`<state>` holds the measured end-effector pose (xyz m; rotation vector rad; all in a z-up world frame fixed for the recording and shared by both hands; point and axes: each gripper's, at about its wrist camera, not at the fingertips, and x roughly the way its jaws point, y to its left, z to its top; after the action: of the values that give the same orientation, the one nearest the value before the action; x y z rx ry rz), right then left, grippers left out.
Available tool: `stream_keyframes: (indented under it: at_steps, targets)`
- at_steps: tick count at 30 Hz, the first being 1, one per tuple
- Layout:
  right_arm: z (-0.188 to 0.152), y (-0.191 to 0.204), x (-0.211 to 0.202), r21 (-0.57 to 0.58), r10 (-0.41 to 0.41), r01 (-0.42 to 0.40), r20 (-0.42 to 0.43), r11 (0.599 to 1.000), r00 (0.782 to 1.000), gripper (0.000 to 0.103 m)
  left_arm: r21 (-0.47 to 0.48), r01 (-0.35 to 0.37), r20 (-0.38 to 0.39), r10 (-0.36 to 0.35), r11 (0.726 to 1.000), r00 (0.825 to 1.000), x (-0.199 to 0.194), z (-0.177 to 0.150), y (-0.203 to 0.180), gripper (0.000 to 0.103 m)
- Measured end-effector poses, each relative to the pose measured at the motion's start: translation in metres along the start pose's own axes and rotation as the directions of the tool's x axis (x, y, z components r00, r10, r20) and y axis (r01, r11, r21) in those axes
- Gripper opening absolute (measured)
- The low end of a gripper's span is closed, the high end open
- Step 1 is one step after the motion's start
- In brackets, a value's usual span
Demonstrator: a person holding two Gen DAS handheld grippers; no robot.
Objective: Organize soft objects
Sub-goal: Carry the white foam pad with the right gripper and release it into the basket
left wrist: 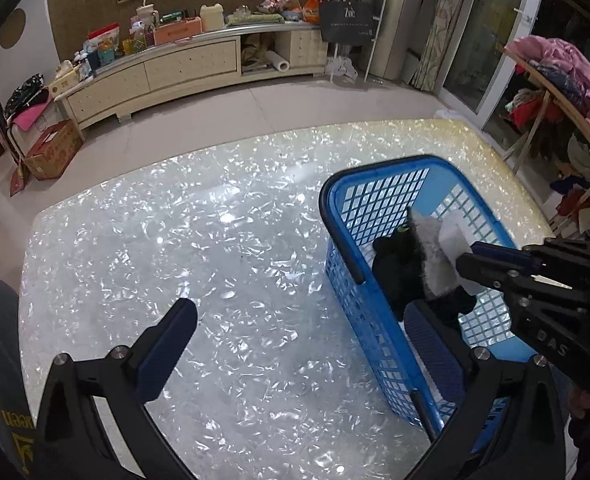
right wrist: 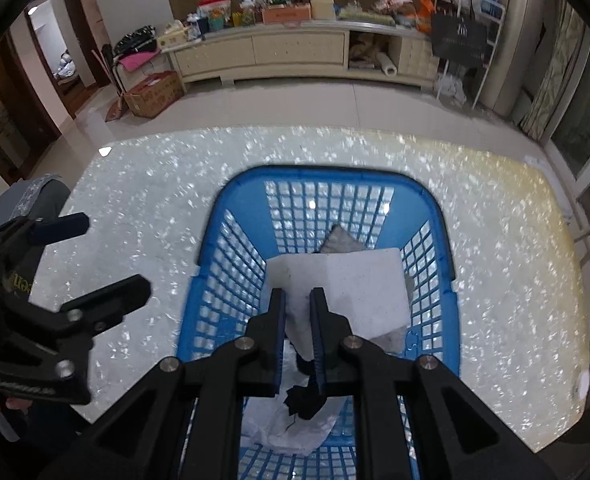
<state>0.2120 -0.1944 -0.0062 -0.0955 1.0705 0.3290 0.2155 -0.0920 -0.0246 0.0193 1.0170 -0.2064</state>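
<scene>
- White cloth [right wrist: 359, 284]: a soft, pale, folded piece, pinched in our right gripper [right wrist: 298, 304] and hanging over the blue basket [right wrist: 223, 196], which sits on the shiny pearl-pattern table [right wrist: 495, 280]. Jaws pressed nearly together w/ the cloth between the pads.
- From the left wrist view the same cloth [left wrist: 453, 246] shows at the right gripper [left wrist: 469, 256] tips, above the basket's [left wrist: 335, 216] inside, next to a grey fuzzy item [left wrist: 429, 248].
- Already in the basket: black soft item [left wrist: 395, 268] near the near wall, plus another pale cloth [right wrist: 291, 428] on the floor of it, under the gripper.
- Left gripper [left wrist: 299, 332]: jaws spread wide, nothing between them, over bare table [left wrist: 175, 240] just beside the basket's left wall.
- Our read: we're at the drop-in step for this piece; basket part-filled.
- Risks from here:
  - Cloth is limp, so if we let go too high or off-centre, a corner could drape over the rim & hang outside.
  - A black scrap [right wrist: 305, 400] sits right by the right gripper's finger bases; can't tell if it's snagged on the fingers. If so, it could lift back out when we pull away.
  - Basket is light mesh; a knock from either gripper could slide or tip it on the slick top.
  - Left gripper is close to the basket wall, so bumping is possible.
</scene>
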Motion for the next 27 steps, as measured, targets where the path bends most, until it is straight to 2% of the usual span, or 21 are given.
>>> stream_keyframes:
  at_steps: [14,19,24,26,27]
  targets:
    - [0.003,0.009,0.036,0.048,0.081,-0.076,-0.104,0.996,0.991,0.011,0.015,0.04,-0.045,-0.039,0.999,0.998,0.036,0.003,0.0,0.103]
    - [0.009,0.012,0.024,0.058,0.1,-0.095,-0.099,0.994,0.99,0.01,0.012,0.037,-0.039,-0.036,0.999,0.999,0.034,0.003,0.002,0.103]
    - [0.005,0.02,0.002,0.036,0.062,-0.059,-0.064,0.998,0.996,0.011,0.005,0.035,-0.023,-0.035,0.999,0.999,0.023,-0.001,0.007,0.103]
    - [0.002,0.02,-0.008,0.05,0.058,-0.056,-0.05,0.997,0.997,0.019,-0.003,0.036,-0.013,-0.036,0.999,0.999,0.018,-0.004,0.009,0.103]
    - [0.001,0.019,-0.013,0.053,0.061,-0.059,-0.042,0.997,0.997,0.027,-0.007,0.039,-0.007,-0.039,0.999,0.999,0.014,-0.006,0.01,0.103]
